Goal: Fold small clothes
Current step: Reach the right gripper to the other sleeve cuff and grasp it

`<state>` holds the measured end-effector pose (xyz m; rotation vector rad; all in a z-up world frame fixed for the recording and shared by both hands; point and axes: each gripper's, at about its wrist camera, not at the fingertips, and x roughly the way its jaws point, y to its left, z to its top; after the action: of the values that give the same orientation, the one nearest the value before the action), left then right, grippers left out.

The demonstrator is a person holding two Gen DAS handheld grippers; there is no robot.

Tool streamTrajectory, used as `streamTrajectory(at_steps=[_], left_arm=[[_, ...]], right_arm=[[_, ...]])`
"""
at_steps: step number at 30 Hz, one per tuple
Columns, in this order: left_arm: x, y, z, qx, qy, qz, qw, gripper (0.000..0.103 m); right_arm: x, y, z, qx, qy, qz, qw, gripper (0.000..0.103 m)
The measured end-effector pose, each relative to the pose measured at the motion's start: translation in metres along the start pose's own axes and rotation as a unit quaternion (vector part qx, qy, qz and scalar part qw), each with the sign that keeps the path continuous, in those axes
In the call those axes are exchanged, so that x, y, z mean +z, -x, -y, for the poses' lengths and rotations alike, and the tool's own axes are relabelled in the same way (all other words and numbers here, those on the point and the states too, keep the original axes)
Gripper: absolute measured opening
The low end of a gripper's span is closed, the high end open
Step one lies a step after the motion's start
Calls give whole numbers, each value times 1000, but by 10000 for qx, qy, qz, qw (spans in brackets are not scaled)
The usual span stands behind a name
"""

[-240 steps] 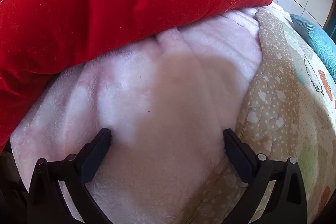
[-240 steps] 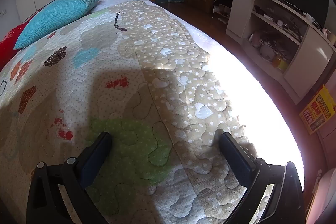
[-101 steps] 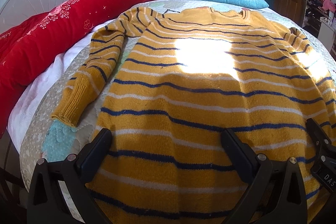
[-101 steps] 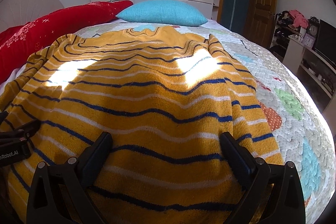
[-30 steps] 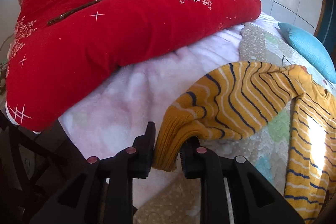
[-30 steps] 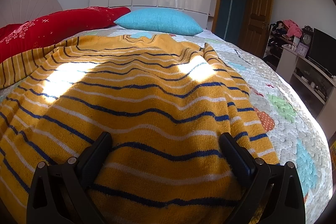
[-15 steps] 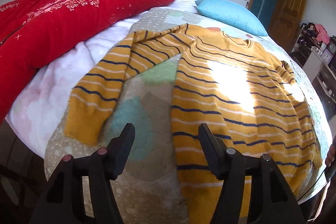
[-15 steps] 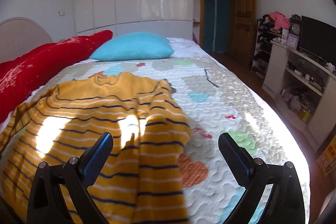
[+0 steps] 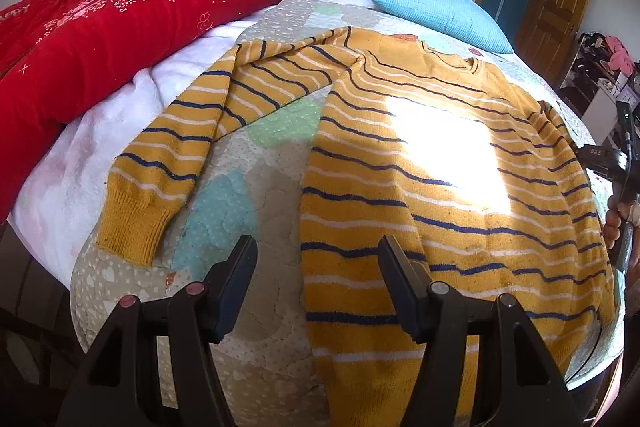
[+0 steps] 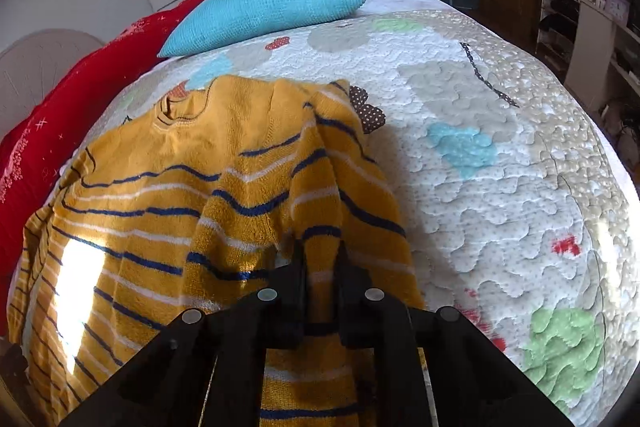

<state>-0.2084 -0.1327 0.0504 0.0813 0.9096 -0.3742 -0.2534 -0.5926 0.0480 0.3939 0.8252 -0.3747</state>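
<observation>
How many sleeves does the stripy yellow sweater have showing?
2. One sleeve of the yellow knitted sweater with blue and white stripes lies spread toward the red quilt; the other sleeve is pinched by the right gripper.

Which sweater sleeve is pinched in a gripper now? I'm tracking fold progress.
The sleeve bunched on the quilt side, clamped by the right gripper. The other sleeve lies flat, untouched, toward the red duvet.

The left hand-held gripper (image 9: 318, 263) hovers with its jaws spread wide, empty, above the striped sweater (image 9: 440, 163) near its hem edge. The right hand-held gripper (image 10: 320, 259) is clamped on a bunched fold of the sweater's sleeve, lifting it.
</observation>
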Motion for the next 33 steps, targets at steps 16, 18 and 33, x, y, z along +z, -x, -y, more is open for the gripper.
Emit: streamTrajectory(at_steps=[16,18,33], left_arm=[[-9,-13,-20,-18,185,-196,9996,69],[-10,-14,-18,-121,142,-198,9996,75],[-11,0,1,-136,88,-178,9997,9]], right_arm=[[-6,69,49,-1636,-65,334,9859,61],[-45,91,31,-470,-142,202,9986,67],[-198,110,-81,1093,142,-251,9936,12]])
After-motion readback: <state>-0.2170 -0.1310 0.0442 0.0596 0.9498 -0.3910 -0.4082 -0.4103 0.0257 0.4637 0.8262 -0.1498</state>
